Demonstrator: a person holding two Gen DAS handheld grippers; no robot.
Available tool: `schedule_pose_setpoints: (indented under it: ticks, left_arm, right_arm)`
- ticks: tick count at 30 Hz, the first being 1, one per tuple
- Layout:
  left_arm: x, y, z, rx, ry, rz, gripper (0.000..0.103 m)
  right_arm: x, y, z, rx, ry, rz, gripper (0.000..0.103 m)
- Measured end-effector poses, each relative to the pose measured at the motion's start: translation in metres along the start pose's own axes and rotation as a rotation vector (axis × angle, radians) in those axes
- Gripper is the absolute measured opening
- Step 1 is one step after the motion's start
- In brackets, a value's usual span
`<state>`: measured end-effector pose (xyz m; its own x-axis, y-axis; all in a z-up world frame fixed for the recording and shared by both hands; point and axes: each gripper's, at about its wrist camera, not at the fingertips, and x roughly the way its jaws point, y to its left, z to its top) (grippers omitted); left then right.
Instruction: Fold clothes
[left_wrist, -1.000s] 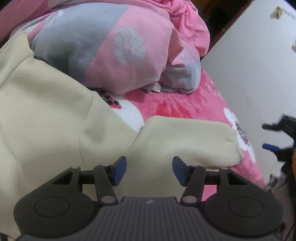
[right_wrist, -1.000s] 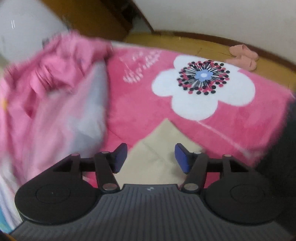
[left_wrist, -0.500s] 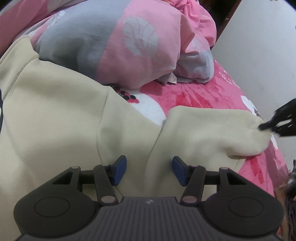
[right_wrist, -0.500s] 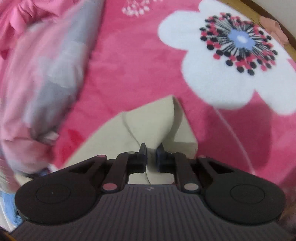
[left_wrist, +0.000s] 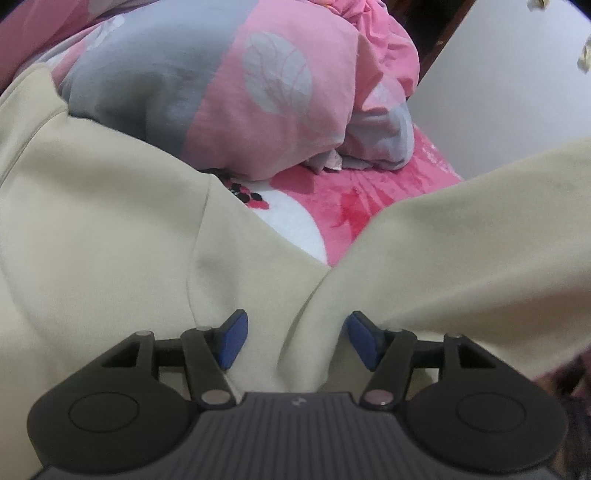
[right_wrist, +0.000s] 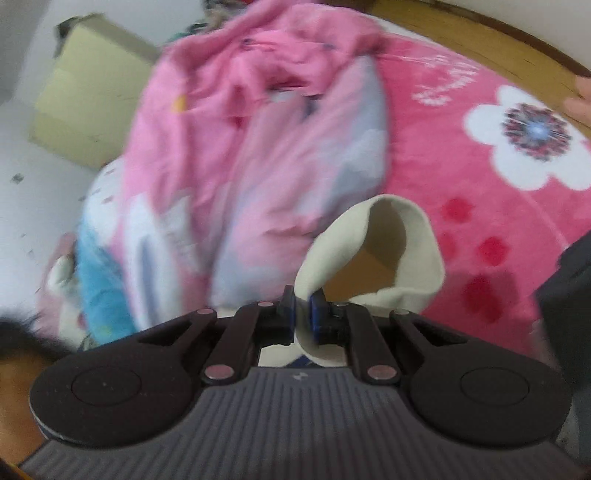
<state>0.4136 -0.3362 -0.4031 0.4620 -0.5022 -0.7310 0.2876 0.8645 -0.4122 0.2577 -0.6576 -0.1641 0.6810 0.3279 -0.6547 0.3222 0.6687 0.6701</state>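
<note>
The left tongs (left_wrist: 295, 338) hover over a cream garment (left_wrist: 99, 229) spread on the bed, their blue pads (left_wrist: 232, 339) apart and opening, with a soft fold of the cloth lying between them but not pinched. The garment's sleeve (left_wrist: 480, 240) rises toward the right edge of the left wrist view. In the right wrist view the right tongs (right_wrist: 302, 309) are clamped tight on the sleeve's cuff (right_wrist: 373, 254) — the cuff's open end loops up above the pads. Under the garment lies a pink blanket (right_wrist: 480, 206) with white flowers, and behind it a bunched pink and grey quilt (left_wrist: 229, 92) — blurred in the right wrist view.
</note>
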Motion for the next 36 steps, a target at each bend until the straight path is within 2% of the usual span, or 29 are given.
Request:
schedule_pose_setpoints:
  ticks: [5, 12, 17, 19, 24, 26, 27, 28, 29, 30, 32, 36]
  left_arm:
    - [-0.049, 0.035, 0.007, -0.084, -0.028, -0.053, 0.063]
    - [-0.151, 0.114, 0.014, -0.212, -0.065, -0.063, 0.063]
    - [-0.25, 0.185, 0.014, -0.282, -0.13, -0.006, 0.063]
    - [-0.285, 0.211, 0.01, -0.296, -0.146, 0.041, 0.063]
    - [-0.352, 0.266, -0.003, -0.33, -0.155, 0.147, 0.063]
    - [-0.363, 0.284, -0.013, -0.361, -0.15, 0.166, 0.065]
    - [-0.365, 0.293, -0.018, -0.379, -0.143, 0.176, 0.066]
    - [-0.364, 0.3, -0.024, -0.401, -0.133, 0.19, 0.066]
    - [-0.362, 0.308, -0.03, -0.423, -0.123, 0.204, 0.066]
    - [-0.361, 0.316, -0.036, -0.443, -0.115, 0.217, 0.066]
    - [-0.357, 0.327, -0.043, -0.456, -0.097, 0.243, 0.065]
    - [-0.341, 0.333, -0.045, -0.417, -0.065, 0.263, 0.065]
  right_arm:
    - [-0.006, 0.066, -0.035, -0.007, -0.009, 0.119, 0.006]
    - [0.026, 0.158, -0.09, -0.043, 0.084, 0.273, 0.006]
    - [0.08, 0.209, -0.131, -0.054, 0.194, 0.343, 0.006]
    - [0.108, 0.223, -0.149, -0.054, 0.227, 0.358, 0.006]
    - [0.191, 0.245, -0.211, -0.082, 0.253, 0.374, 0.009]
    - [0.241, 0.248, -0.25, -0.1, 0.26, 0.348, 0.012]
    - [0.269, 0.249, -0.272, -0.129, 0.296, 0.32, 0.022]
    - [0.297, 0.249, -0.294, -0.158, 0.333, 0.291, 0.045]
    - [0.324, 0.249, -0.316, -0.193, 0.37, 0.248, 0.054]
    - [0.347, 0.248, -0.335, -0.236, 0.404, 0.182, 0.056]
    - [0.372, 0.242, -0.363, -0.285, 0.434, 0.117, 0.054]
    - [0.352, 0.221, -0.365, -0.201, 0.381, 0.186, 0.054]
